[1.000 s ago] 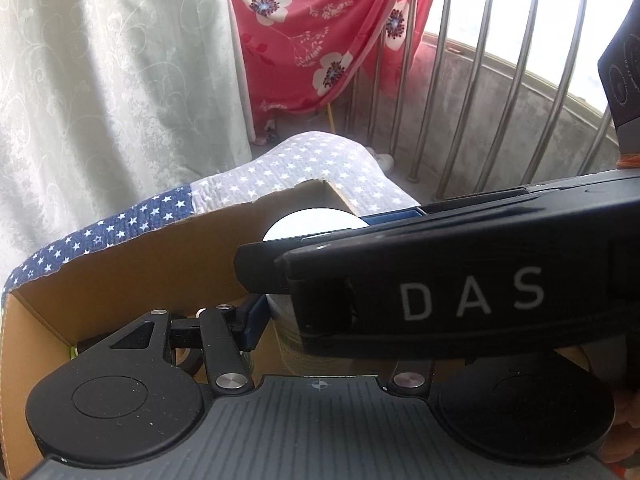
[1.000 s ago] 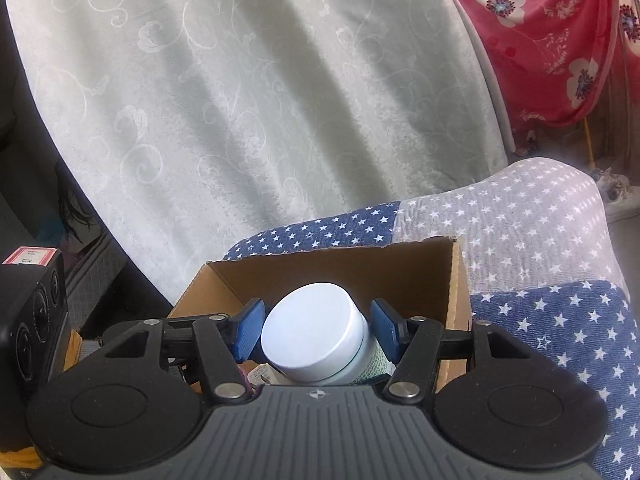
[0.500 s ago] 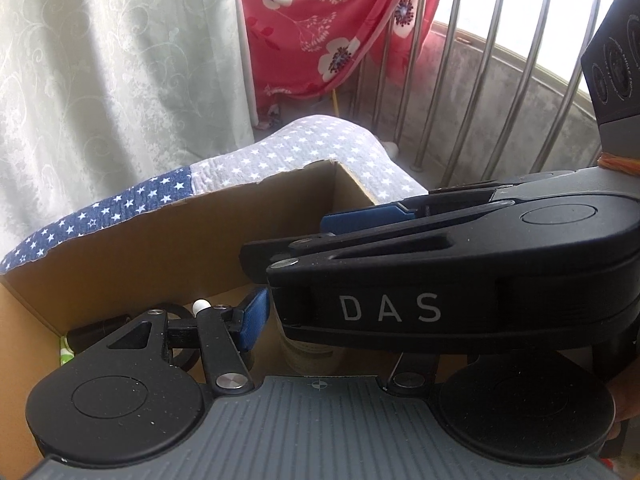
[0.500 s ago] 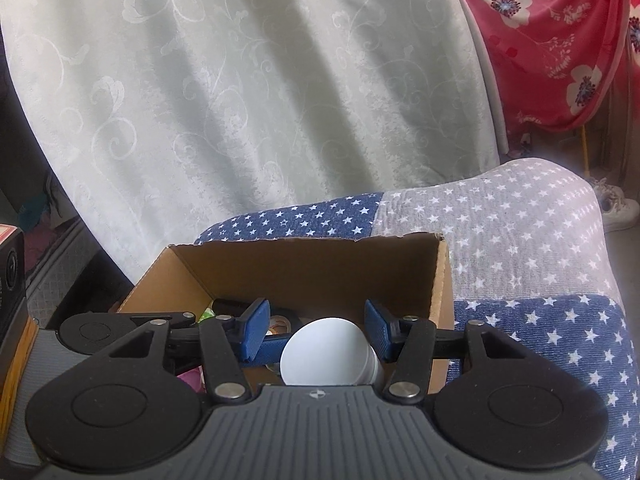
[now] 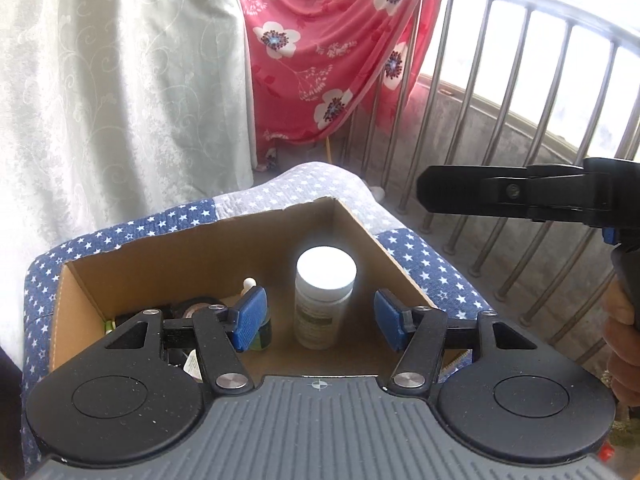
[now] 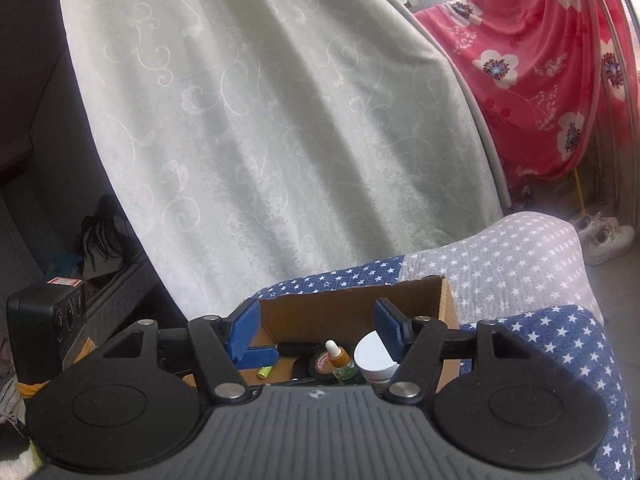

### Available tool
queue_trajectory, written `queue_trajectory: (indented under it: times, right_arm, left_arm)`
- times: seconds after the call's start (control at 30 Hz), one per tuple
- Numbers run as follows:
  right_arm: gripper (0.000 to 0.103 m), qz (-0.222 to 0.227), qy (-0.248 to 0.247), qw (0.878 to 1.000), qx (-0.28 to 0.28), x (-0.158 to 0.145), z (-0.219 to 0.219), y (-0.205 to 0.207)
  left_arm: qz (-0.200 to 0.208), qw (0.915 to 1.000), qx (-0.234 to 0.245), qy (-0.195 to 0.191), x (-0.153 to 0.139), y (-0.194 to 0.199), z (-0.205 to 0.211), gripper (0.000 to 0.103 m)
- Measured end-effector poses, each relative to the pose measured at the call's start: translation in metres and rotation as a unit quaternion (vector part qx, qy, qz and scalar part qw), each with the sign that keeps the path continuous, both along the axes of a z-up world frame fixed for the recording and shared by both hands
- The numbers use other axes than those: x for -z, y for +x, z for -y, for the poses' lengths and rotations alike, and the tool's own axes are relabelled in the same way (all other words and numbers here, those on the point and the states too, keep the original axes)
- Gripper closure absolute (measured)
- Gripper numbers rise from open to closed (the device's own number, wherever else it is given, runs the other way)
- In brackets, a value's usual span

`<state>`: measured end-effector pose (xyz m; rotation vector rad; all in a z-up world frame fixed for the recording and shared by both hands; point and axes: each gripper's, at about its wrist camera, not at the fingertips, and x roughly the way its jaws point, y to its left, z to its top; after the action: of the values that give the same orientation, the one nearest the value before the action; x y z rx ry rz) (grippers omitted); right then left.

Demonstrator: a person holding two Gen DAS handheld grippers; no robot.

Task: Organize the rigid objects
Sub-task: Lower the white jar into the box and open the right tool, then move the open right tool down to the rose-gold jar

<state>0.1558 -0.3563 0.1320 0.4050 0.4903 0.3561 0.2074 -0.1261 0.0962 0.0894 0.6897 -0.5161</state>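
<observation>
Both claws have backed off; white-capped bottle (image 5: 325,304) stands in box (image 5: 176,256).

A lived-in home, by a barred window or balcony. A pale patterned curtain (image 6: 280,120) hangs beside a red floral cloth (image 5: 328,52) draped over the metal railing (image 5: 500,112). A star-print quilt (image 6: 520,256) covers the furniture, and white sneakers (image 6: 604,236) sit on the floor (bare concrete, apparently).
</observation>
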Motion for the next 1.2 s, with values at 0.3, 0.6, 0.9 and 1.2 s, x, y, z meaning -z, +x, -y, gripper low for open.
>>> queue_trajectory:
  times: [0.3,0.6,0.9,1.2]
  right_arm:
    - [0.010,0.063,0.030,0.998,-0.004,0.005,-0.028,-0.103]
    - [0.010,-0.024,0.076,0.995,-0.062,0.066,-0.096,-0.088]
    - [0.015,-0.150,0.072,0.982,-0.094,0.136,-0.158,-0.037]
    - [0.034,-0.191,0.106,0.973,-0.078,0.163,-0.170,-0.013]
  left_arm:
    - [0.051,0.9959,-0.068,-0.030,-0.004,-0.086,-0.103,0.037]
    - [0.005,0.9912,-0.130,0.024,0.080,-0.099,-0.135,0.037]
    - [-0.013,0.9860,-0.160,0.043,0.126,-0.089,-0.138,0.037]
    - [-0.018,0.9883,-0.147,0.037,0.133,-0.081,-0.133,0.038]
